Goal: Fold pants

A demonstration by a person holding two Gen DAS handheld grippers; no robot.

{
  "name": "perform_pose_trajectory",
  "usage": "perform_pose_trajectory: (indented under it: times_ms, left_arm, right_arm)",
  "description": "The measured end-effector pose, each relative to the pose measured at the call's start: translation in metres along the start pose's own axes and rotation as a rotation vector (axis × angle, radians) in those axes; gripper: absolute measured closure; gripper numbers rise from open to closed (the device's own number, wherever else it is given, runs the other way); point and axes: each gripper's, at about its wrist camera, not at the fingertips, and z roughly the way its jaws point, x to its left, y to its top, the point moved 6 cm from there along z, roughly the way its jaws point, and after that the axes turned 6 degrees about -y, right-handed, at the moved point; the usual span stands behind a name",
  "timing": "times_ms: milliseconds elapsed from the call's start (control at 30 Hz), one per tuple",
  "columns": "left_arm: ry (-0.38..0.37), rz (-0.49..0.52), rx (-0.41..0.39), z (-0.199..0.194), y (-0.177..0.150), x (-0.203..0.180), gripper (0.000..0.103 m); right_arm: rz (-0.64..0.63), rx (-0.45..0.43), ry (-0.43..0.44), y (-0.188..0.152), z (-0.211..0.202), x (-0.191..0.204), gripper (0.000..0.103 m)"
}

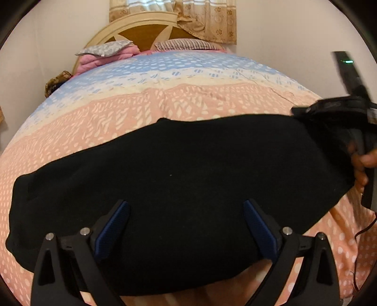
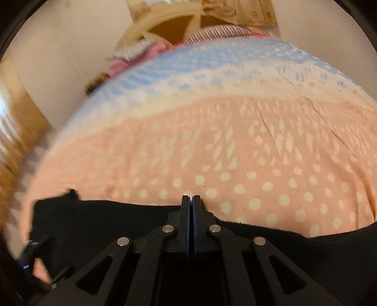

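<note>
Pants (image 1: 169, 188): black, spread across the peach dotted bedspread (image 1: 165, 106). Far edge is pinched by the right claw (image 2: 190, 200), pads pressed together on cloth. Left claw (image 1: 186, 226) is held spread above the fabric, gripping nothing. Step judged: a fold being drawn over; next, edges are to be aligned before release.

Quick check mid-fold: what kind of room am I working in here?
Most likely a bedroom. The black pants lie on a bed with a peach, cream and blue patterned bedspread, pillows against an arched headboard, and a curtain behind.
</note>
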Motion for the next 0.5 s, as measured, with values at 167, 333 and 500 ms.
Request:
perform_pose_trajectory:
  times_ms: [167, 333, 500]
  left_arm:
    - [-0.002, -0.006, -0.046, -0.013, 0.021, -0.008, 0.005]
    - [-0.072, 0.086, -0.026, 0.003, 0.025, -0.048, 0.005]
    - [-0.050, 0.170, 0.005, 0.005, 0.022, -0.068, 0.005]
  right_arm:
    - [-0.006, -0.199, 0.050, -0.015, -0.080, 0.008, 0.098]
    - [0.038, -0.124, -0.172, -0.054, -0.097, -0.056, 0.098]
    - [0.238, -0.105, -0.205, -0.058, -0.110, -0.127, 0.098]
